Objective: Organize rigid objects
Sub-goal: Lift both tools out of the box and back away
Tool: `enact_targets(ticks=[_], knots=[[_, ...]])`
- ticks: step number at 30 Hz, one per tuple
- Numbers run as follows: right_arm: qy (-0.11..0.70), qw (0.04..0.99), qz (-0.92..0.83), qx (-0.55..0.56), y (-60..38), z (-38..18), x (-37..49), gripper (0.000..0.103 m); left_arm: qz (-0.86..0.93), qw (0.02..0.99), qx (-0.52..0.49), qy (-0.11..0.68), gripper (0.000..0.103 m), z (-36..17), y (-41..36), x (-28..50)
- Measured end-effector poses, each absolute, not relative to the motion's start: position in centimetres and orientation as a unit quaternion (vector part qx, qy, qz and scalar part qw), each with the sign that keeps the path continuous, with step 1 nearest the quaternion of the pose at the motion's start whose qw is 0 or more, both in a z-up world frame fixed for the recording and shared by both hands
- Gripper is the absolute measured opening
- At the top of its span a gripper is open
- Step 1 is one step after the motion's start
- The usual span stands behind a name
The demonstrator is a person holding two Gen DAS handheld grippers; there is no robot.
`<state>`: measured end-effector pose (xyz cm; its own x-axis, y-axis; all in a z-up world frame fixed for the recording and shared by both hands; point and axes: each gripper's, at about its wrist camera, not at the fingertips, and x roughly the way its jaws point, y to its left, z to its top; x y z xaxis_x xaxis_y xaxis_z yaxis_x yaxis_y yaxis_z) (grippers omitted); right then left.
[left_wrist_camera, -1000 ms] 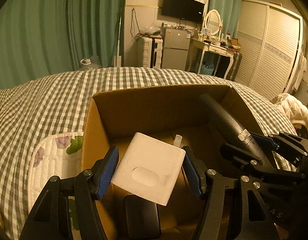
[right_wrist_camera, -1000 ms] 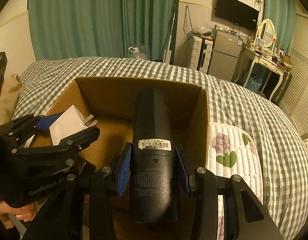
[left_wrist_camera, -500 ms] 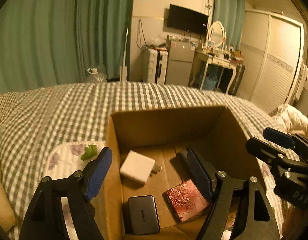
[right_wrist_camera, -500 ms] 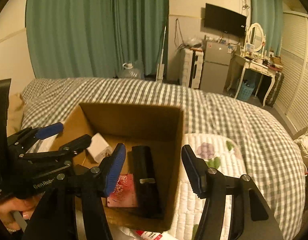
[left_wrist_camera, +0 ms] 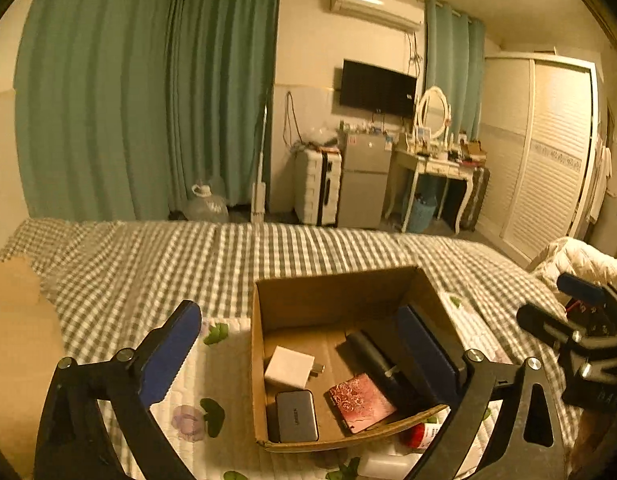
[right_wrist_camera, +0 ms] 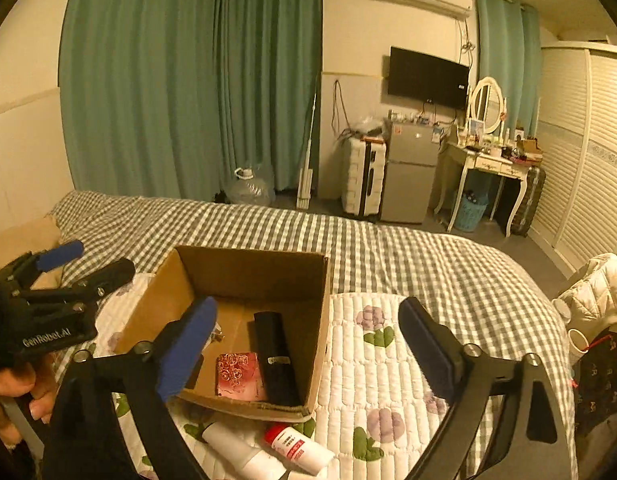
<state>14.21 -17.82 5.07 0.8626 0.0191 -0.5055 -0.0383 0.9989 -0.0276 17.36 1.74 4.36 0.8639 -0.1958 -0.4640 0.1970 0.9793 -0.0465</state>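
Observation:
An open cardboard box (left_wrist_camera: 332, 292) (right_wrist_camera: 252, 268) sits on the bed. Inside lie a white charger (left_wrist_camera: 288, 368), a dark grey power bank (left_wrist_camera: 296, 416), a red patterned card case (left_wrist_camera: 360, 402) (right_wrist_camera: 238, 376) and a black cylinder (left_wrist_camera: 372, 354) (right_wrist_camera: 274, 356). My left gripper (left_wrist_camera: 304, 344) is open and empty, raised above the box. My right gripper (right_wrist_camera: 304, 344) is open and empty, above the box's right side. Two white bottles (right_wrist_camera: 268, 448) lie on the quilt in front of the box.
A white floral quilted mat (right_wrist_camera: 388, 360) lies under and to the right of the box on the checked bedspread (left_wrist_camera: 188, 256). A pillow (left_wrist_camera: 16, 320) is at the left. A white jacket (right_wrist_camera: 596, 288) lies at the bed's right edge.
Both grippers opened and let go: the white charger and black cylinder now lie in the box. Both grippers pulled up and back from the box.

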Motion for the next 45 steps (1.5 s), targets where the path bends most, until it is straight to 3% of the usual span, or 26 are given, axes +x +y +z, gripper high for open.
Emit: enact_targets(ticks=[10,25,38,45], knots=[[0.228,0.973,0.004,-0.045,-17.5,7.4,9.2,0.103,-0.105,0.975,0.004,0.195,0.102,7.5,2.0,12.8],[0.181,0.983,0.000,-0.032,-17.9,9.8,2.9,0.103,-0.095,0.982,0.008,0.161,0.103,9.6,2.7,7.5],[0.182,0.982,-0.015,-0.042,-19.3,8.0,0.2,0.103,-0.112,0.978,0.021,0.173,0.103,7.5,-0.2,6.3],[0.201,0.978,-0.025,-0.041,-20.9,5.4,0.5,0.103,-0.124,0.968,0.027,0.216,0.103,4.3,-2.2,7.6]])
